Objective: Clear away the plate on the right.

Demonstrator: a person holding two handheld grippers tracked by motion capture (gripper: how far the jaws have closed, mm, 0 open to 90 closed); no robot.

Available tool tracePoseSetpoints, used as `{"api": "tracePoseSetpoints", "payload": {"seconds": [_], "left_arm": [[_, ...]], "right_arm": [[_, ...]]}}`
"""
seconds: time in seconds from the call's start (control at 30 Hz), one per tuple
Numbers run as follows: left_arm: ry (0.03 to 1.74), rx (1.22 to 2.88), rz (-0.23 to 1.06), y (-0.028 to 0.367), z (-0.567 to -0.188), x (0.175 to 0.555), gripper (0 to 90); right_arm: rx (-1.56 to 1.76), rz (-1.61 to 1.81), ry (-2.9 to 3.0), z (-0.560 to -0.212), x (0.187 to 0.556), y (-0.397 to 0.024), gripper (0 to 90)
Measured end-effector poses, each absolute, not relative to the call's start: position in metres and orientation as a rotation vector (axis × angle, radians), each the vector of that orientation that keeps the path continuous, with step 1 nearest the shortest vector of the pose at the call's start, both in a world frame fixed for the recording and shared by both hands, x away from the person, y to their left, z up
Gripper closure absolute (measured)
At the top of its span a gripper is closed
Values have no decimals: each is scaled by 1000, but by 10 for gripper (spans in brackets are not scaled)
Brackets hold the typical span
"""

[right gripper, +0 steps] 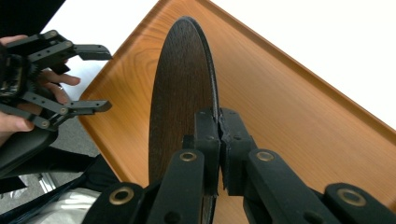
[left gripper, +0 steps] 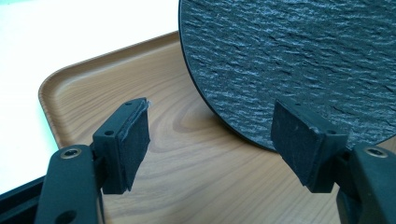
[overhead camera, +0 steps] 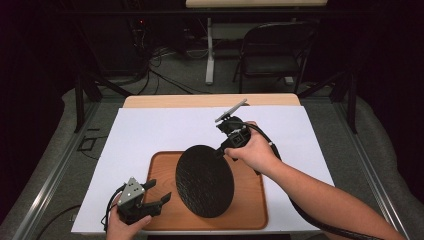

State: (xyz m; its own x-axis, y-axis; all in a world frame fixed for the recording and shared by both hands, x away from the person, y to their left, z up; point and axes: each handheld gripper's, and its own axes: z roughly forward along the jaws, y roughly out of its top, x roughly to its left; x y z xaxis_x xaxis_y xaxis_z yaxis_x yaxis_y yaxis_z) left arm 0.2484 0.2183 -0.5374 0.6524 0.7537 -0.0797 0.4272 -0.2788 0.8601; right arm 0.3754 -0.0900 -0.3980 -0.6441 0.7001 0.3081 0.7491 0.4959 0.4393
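A round black slate plate (overhead camera: 205,180) (left gripper: 289,56) (right gripper: 180,93) hangs tilted over a wooden tray (overhead camera: 252,200) (left gripper: 187,163) (right gripper: 289,121). Its low edge is close to the tray floor; I cannot tell if it touches. My right gripper (overhead camera: 223,150) (right gripper: 219,135) is shut on the plate's upper right rim, the pads pinching its thin edge. At the tray's front left corner my left gripper (overhead camera: 157,192) (left gripper: 215,144) (right gripper: 105,79) stands open. Its jaws point at the plate with nothing between them.
The tray lies on a white sheet (overhead camera: 150,130) that covers the table, whose wooden far edge (overhead camera: 200,100) shows. Beyond the table stand a black folding chair (overhead camera: 272,50) and a white table leg (overhead camera: 210,55), with cables on the floor.
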Motion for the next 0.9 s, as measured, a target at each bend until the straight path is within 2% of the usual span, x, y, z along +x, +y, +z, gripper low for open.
{"api": "tracePoseSetpoints", "payload": {"seconds": [0.9], "left_arm": [[931, 1919, 432, 218, -537, 248, 284]], "right_arm": [[-1318, -817, -2645, -407, 377, -102, 862]]}}
